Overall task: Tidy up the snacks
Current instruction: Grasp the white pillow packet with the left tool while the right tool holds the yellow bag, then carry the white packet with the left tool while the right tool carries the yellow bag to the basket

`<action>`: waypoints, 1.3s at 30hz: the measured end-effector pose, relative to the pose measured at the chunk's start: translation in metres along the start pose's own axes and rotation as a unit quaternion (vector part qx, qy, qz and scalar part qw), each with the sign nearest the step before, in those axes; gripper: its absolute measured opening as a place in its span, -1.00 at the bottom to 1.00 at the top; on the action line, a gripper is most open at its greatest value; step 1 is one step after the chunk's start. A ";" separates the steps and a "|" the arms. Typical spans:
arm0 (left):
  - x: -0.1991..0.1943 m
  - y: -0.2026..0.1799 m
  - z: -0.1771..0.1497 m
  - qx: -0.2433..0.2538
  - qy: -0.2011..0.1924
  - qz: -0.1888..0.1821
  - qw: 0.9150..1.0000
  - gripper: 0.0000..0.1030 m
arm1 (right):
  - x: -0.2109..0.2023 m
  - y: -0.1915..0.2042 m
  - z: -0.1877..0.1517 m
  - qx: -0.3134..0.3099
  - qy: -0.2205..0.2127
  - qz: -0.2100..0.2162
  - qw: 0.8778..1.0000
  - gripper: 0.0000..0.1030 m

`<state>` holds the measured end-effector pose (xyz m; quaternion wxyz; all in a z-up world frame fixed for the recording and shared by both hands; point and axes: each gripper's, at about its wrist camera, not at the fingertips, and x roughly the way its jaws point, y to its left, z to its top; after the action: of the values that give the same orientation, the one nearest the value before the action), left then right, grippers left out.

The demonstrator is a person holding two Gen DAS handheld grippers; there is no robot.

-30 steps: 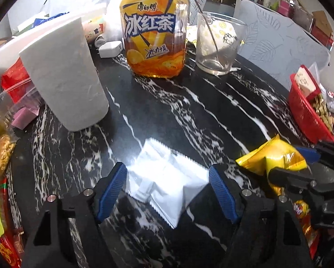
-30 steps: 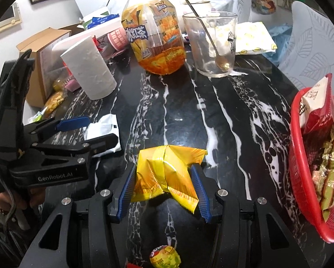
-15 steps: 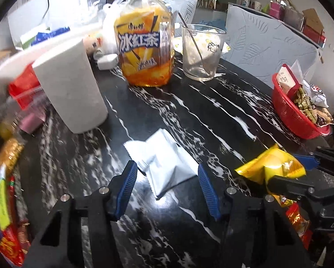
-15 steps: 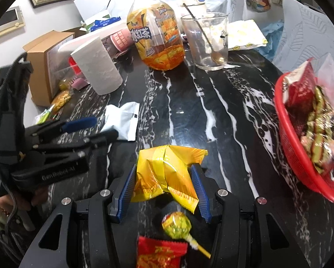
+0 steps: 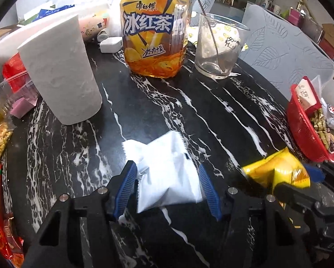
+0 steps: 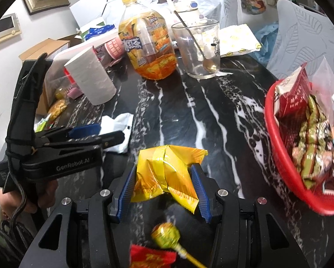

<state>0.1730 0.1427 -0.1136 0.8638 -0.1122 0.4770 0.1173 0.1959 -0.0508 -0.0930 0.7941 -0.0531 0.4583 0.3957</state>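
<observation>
With both claws loaded, left gripper (image 5: pixel 167 187) has just closed onto the white packet (image 5: pixel 167 169), right gripper (image 6: pixel 164 189) pinches the yellow packet (image 6: pixel 167 169); thin crinkly film could slip before reaching the red basket (image 6: pixel 276 138); lollipop (image 6: pixel 165 234) below may snag.

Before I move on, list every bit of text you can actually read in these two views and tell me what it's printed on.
"康师傅", "冰红茶", "冰力十足": label of the iced tea bottle.
"GenRobot.AI": side of the left gripper.
Too blurred or small to read: print on the red packet in the red basket, the pink cup, the drinking glass, and the red wrapper at the bottom edge.
</observation>
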 end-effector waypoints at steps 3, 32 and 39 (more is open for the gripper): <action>0.004 0.004 0.001 -0.011 0.006 -0.004 1.000 0.12 | 0.007 -0.004 0.007 -0.006 0.000 -0.007 1.000 -0.04; -0.039 -0.017 -0.043 -0.004 -0.011 -0.009 1.000 -0.35 | 0.007 0.005 0.016 -0.030 -0.008 -0.003 0.999 -0.04; -0.083 -0.035 -0.068 0.009 -0.033 -0.015 0.999 -0.35 | -0.028 0.019 -0.008 -0.021 -0.026 0.006 0.999 -0.04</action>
<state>0.0867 0.0803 -0.0758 0.8815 -0.1075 0.4479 0.1039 0.1700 -0.0580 -0.0711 0.8020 -0.0567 0.4298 0.4109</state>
